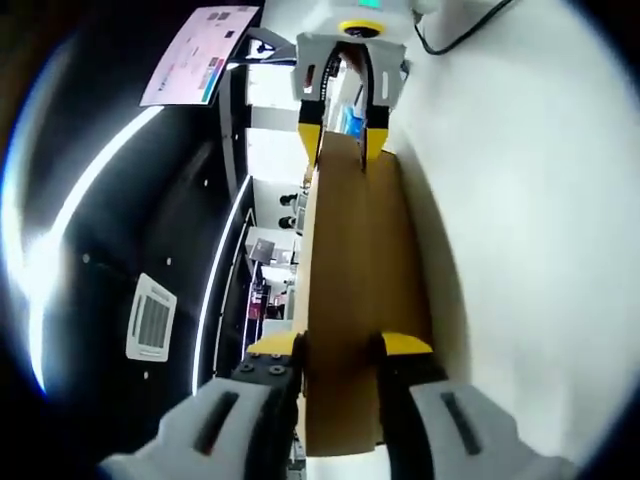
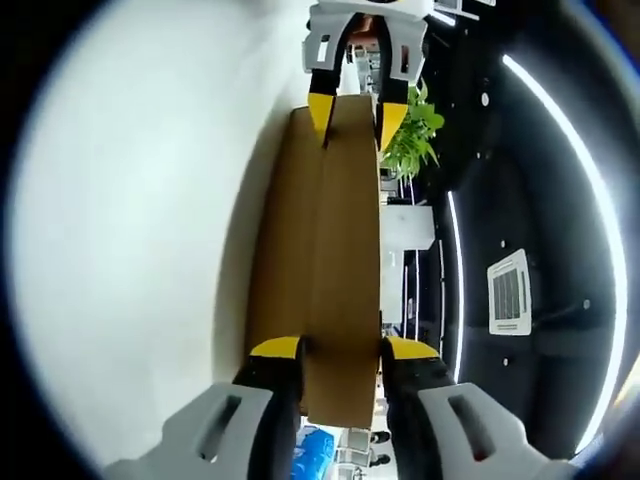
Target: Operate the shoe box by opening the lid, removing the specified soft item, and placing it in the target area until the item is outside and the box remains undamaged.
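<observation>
Gripping opposite ends of the cardboard lid, both claws clamp it.

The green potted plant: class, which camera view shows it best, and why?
The right gripper view: the green potted plant shows there, its leaves jutting past the edge of the cardboard lid near the left gripper. In the left gripper view I can make out no plant; beside the lid there lie ceiling and shelving.

Lid: plain brown cardboard, matt, smooth, unprinted. Left gripper: light grey moulded plastic body, black inner faces, yellow tips with slight sheen. Right gripper: same finish. Table surface: white, smooth, matt. Ceiling: black, glossy, reflective.
</observation>
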A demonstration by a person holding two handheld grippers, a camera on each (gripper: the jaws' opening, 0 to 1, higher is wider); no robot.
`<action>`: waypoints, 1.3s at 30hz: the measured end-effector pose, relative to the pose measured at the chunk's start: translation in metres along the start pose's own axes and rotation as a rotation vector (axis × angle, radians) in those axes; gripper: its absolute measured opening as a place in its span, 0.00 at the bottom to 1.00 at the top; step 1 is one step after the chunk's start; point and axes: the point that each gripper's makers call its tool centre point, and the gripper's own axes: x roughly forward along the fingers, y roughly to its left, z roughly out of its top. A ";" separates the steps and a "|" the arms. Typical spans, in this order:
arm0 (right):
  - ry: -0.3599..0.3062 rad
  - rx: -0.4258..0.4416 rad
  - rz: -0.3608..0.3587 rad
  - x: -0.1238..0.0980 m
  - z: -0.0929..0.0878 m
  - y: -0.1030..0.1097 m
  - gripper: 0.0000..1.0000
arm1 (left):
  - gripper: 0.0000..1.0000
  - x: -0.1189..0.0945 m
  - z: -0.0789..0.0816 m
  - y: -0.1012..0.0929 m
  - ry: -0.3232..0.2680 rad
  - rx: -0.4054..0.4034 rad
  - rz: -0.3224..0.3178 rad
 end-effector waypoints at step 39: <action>0.034 0.048 0.033 0.008 -0.004 -0.003 0.28 | 0.28 -0.010 -0.016 0.002 0.072 -0.038 0.052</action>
